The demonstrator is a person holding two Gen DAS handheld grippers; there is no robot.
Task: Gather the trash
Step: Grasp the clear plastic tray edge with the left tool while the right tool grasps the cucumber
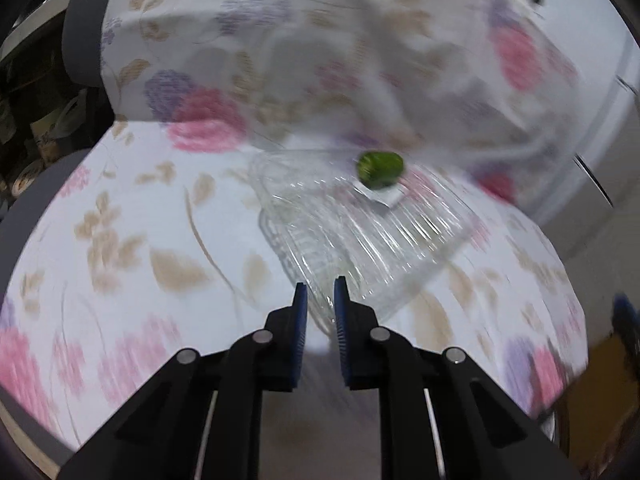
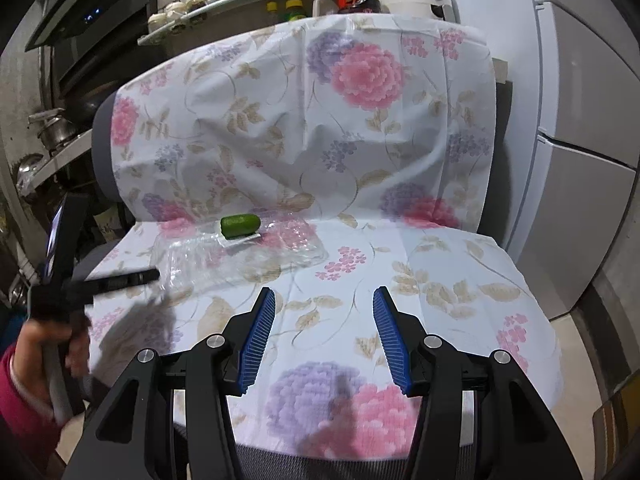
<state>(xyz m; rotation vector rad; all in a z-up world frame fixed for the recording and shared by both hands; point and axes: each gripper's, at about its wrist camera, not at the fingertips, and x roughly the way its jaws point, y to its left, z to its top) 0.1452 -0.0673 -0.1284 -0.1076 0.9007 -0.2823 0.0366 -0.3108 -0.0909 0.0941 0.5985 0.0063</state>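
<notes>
While the left gripper (image 1: 321, 300) is pinching the clear plastic container's (image 1: 360, 232) near rim, the right gripper (image 2: 324, 312) is hanging spread and empty; lifting slowly should keep the green piece (image 1: 380, 169) aboard.

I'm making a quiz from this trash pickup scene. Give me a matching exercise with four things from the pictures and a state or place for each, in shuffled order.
Things:
1. left tongs
2. right tongs
3. green piece
4. plastic container

States:
A. on the container's far end
B. open and empty over the cloth
C. lying on the floral cloth
D. closed on the container's near edge

Pairs: 1-D, 2-B, 3-A, 4-C
</notes>
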